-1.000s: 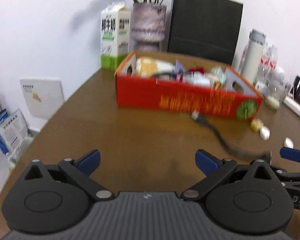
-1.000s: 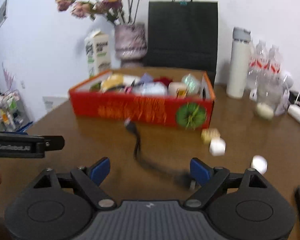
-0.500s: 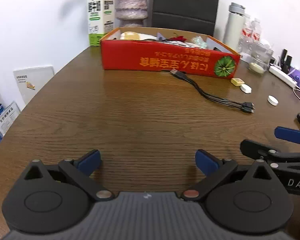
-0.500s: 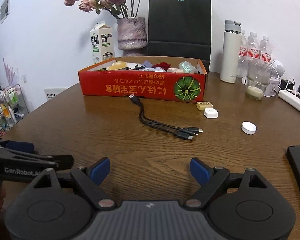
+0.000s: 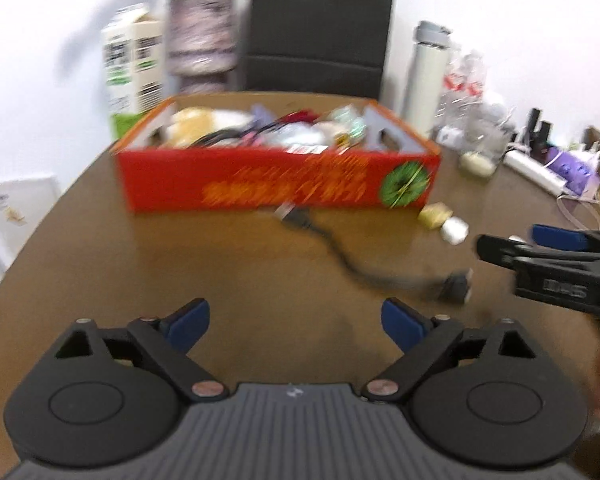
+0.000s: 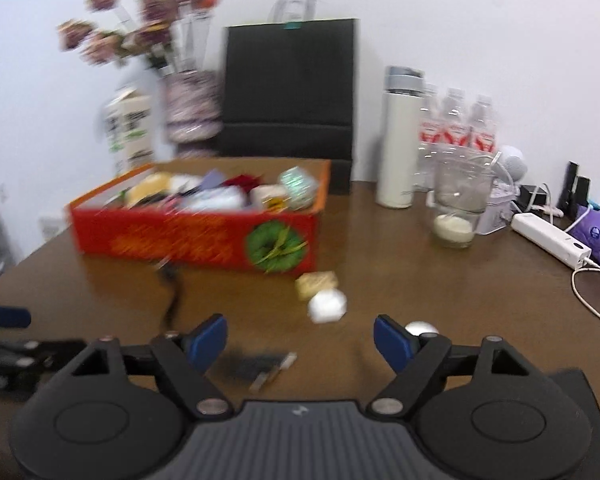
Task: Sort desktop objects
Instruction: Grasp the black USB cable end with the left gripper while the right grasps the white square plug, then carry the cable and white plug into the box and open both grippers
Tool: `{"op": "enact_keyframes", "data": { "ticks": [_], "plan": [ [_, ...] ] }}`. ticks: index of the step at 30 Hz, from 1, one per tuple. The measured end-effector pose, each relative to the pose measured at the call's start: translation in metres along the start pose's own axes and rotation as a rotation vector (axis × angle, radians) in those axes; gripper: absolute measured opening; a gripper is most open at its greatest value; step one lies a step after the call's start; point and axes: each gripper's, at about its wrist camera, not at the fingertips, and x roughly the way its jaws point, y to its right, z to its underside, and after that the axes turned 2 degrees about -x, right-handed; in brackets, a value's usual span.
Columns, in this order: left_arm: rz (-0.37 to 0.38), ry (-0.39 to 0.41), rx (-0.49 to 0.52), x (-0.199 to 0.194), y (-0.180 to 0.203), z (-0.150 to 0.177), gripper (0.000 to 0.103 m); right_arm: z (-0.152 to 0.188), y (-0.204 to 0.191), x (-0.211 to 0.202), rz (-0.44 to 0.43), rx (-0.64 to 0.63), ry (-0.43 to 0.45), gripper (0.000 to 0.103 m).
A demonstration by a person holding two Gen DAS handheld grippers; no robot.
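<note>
Our left gripper is closing on nothing. Our right gripper is closing, its pads clear of the black cable plugs between them.

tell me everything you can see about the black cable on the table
The black cable lies loose on the brown wooden table, outside the red box. It looks like thin, flexible rubber-coated cord. One plug end rests close to the box's front wall; from there it curves away to a cluster of connectors with metal tips, which lies between the right gripper's closing jaws, not yet pinched. Motion blur hides finer detail.
</note>
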Motion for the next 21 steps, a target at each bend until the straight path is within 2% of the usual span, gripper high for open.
{"op": "enact_keyframes", "data": {
  "ticks": [2,6,8,9,10,11,12,13,16,18,21],
  "plan": [
    [0.021,-0.013,0.003,0.016,0.008,-0.015,0.084,-0.007,0.006,0.024,0.01,0.006,-0.031,0.063],
    [0.042,-0.068,0.03,0.057,0.025,-0.032,0.071,-0.01,0.015,0.059,-0.006,0.04,-0.096,0.059],
    [0.052,-0.118,0.015,0.075,0.026,-0.032,0.056,-0.009,0.014,0.067,-0.02,0.032,-0.112,0.051],
    [0.049,-0.115,0.011,0.079,0.027,-0.032,0.056,-0.008,0.013,0.07,-0.025,0.026,-0.116,0.048],
    [0.035,-0.096,0.023,0.08,0.029,-0.031,0.051,-0.006,0.012,0.072,-0.029,0.019,-0.122,0.038],
    [0.031,-0.096,0.036,0.082,0.031,-0.031,0.039,-0.005,0.011,0.073,-0.03,0.013,-0.126,0.025],
    [0.041,-0.083,0.046,0.082,0.032,-0.029,0.028,-0.004,0.01,0.072,-0.028,0.004,-0.12,0.025],
    [0.047,-0.079,0.047,0.081,0.032,-0.027,0.01,-0.003,0.007,0.07,-0.026,-0.003,-0.121,0.025],
    [0.07,-0.067,-0.004,0.073,0.027,-0.022,0.003,0.002,0.004,0.059,-0.052,-0.004,-0.12,0.025],
    [0.097,-0.04,-0.021,0.058,0.022,-0.019,0.003,0.002,0.002,0.046,-0.07,-0.002,-0.101,0.025],
    [0.118,0.051,-0.009,0.025,0.016,-0.024,0.003,-0.011,0.001,0.022,-0.102,0.011,-0.04,0.025]
  ]
}}
